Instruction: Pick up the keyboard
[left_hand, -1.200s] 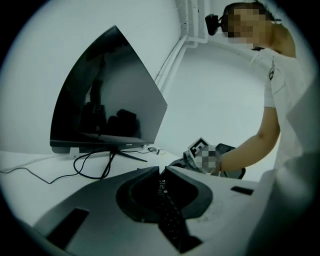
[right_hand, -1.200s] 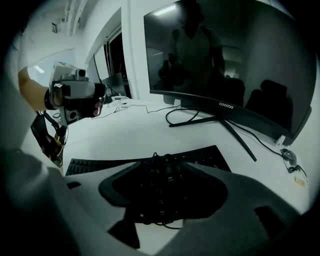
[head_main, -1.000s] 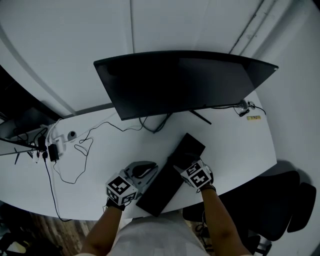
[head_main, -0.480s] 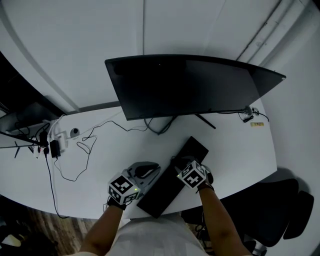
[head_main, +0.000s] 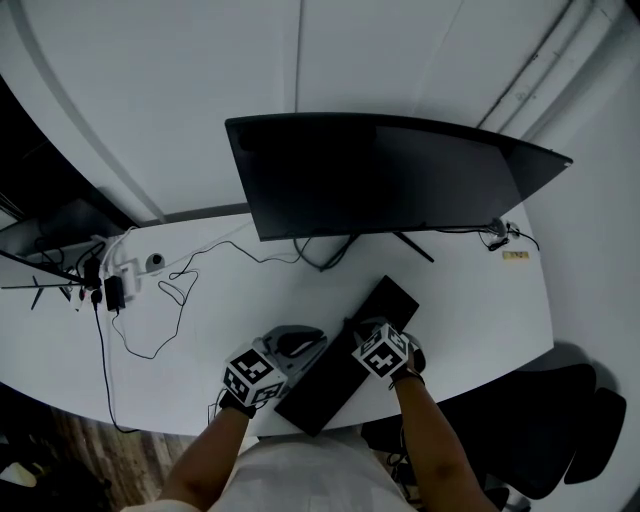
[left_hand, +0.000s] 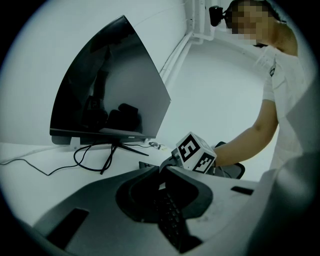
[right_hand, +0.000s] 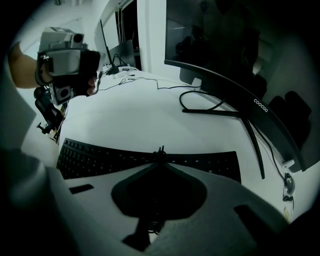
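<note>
Keyboard (head_main: 328, 378) is the task's thing, and it lies flat and diagonal on the white surface (head_main: 470, 300), in front of the curved monitor (head_main: 390, 175), with its near end at the surface's front edge. It is not yet lifted. The step in hand looks like the approach to the grasp, with the 2 grippers flanking the keyboard.

The left gripper (head_main: 305, 345) sits at the keyboard's left long edge, near the front end. In the left gripper view its jaws are drawn together at the tips (left_hand: 162, 169), and rows of keys (left_hand: 170, 220) show through the hollow between them, so its nose hangs over the keys. I judge it clenched and empty, not clamped on anything.

The right gripper (head_main: 358, 330) sits over the keyboard about midway along. In the right gripper view its tips (right_hand: 160, 150) meet right at the near long edge of the keyboard (right_hand: 100, 157). It too is clenched, with nothing visibly between the jaws.

Neither gripper has a hold yet, as far as I can judge. The next move calls for parting the jaws and setting them across a thin edge at each side. The 2 grippers should then rise together, so the long body stays level. Loose cables (head_main: 150, 320) lie well apart to the left.
</note>
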